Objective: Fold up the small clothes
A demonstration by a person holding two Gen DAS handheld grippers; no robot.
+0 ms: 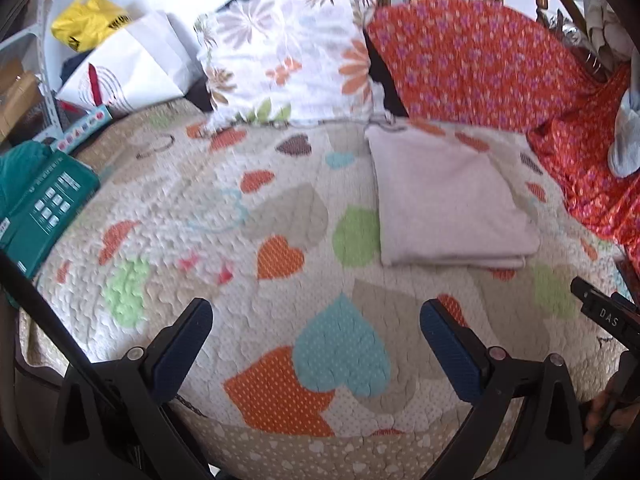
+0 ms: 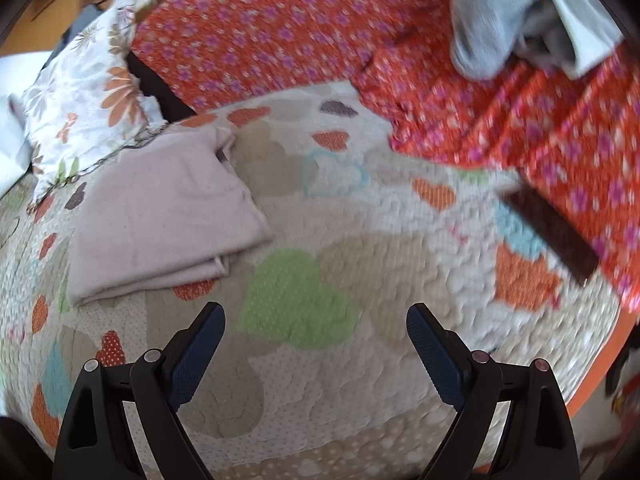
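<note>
Already one piece looks finished: the pale pinkish-beige knit garment [image 1: 452, 200] lies folded into a flat rectangle with stacked edges, right of centre in the left wrist view, on the quilted heart-patterned bedspread [image 1: 280, 208]. More seems left, since a crumpled pile of grey and pale blue small clothes [image 2: 516, 16] sits unfolded at upper right in the right wrist view, on the red floral blanket [image 2: 280, 28]. Both the left hand-held gripper [image 1: 316, 344] and the right hand-held gripper [image 2: 316, 344] hang spread wide, empty.

Bed [image 1: 168, 208] with heart-print quilt. On it: folded pale garment [image 1: 448, 200] mid-bed, floral pillow [image 1: 288, 52] at far edge, red floral cloth [image 1: 500, 68] far-right corner, teal box [image 1: 44, 204] on left edge.
</note>
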